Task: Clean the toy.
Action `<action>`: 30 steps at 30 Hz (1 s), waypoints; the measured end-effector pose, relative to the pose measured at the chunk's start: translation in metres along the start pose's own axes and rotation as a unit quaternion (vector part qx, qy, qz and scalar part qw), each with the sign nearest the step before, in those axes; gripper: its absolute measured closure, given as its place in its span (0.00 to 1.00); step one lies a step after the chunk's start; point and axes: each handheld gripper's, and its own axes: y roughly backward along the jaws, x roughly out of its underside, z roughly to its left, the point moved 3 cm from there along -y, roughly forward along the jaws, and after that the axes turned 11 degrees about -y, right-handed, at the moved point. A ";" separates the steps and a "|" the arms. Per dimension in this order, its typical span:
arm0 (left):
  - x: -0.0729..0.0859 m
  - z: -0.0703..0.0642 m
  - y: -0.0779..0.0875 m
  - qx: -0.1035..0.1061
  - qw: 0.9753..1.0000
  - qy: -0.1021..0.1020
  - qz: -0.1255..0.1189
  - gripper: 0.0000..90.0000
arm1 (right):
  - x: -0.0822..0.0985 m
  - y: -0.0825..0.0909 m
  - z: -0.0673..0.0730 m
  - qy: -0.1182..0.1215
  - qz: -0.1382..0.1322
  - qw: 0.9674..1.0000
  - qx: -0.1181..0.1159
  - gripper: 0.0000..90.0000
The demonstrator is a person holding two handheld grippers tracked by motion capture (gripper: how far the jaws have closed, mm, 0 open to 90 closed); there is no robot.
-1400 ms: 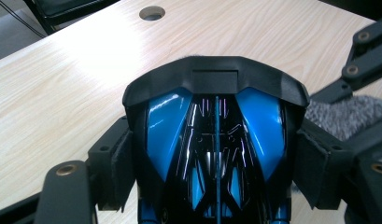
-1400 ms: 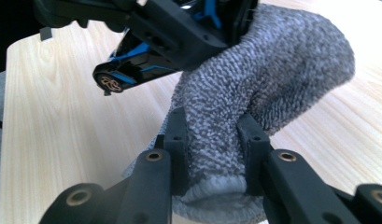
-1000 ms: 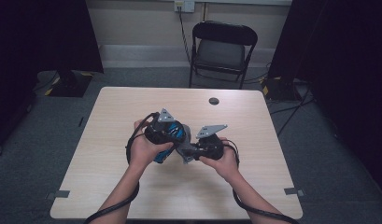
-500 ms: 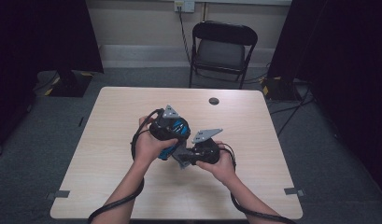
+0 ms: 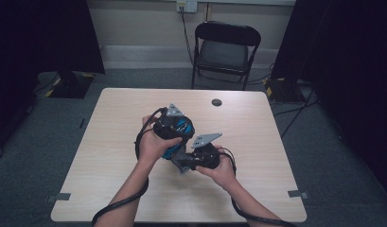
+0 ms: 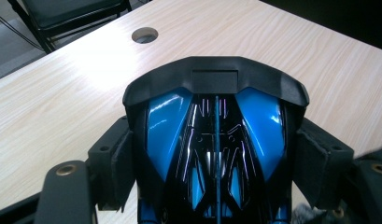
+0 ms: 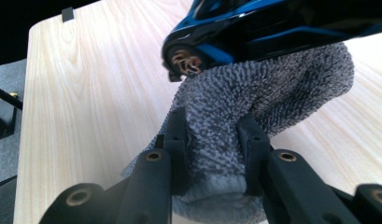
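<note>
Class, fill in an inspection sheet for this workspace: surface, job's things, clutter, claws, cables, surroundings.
Surface: light wood table, round grommet hole near the far edge.
Job's things: glossy blue-and-black helmet-like shell; grey cloth pressed under it.
Clutter: nothing seen.
Claws: left claw clamps the shell's sides; right claw pinches the cloth.
Cables: one trails from each claw past the near edge.
Surroundings: black folding chair, wall socket, grey floor.

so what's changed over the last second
Little has changed. Both hands have shifted slightly on the table: the left tongs with the blue and black toy car sit a bit farther from the person, the right tongs a bit nearer. The left stays clamped on the car, the right on the grey cloth, held against the car.
</note>
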 end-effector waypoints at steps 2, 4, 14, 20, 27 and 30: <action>-0.001 -0.001 0.000 0.001 1.000 0.002 -0.003 0.28 | 0.001 -0.002 0.002 0.001 0.002 1.000 -0.002 0.78; -0.003 -0.001 0.000 0.001 1.000 0.001 -0.004 0.28 | 0.003 -0.004 0.003 0.002 0.003 1.000 -0.008 0.78; -0.007 0.005 0.001 -0.007 1.000 0.018 -0.022 0.28 | 0.011 -0.008 0.005 0.001 0.014 1.000 -0.023 0.78; -0.009 0.010 0.006 -0.018 0.999 0.020 -0.021 0.28 | 0.015 -0.001 -0.001 0.016 0.031 0.999 -0.001 0.78; -0.003 0.011 0.013 -0.020 1.000 0.014 -0.017 0.28 | 0.009 0.018 -0.024 -0.002 0.009 0.999 0.038 0.78; 0.002 0.009 0.016 -0.018 1.000 0.012 -0.014 0.28 | 0.005 0.025 -0.033 -0.005 0.007 0.998 0.056 0.78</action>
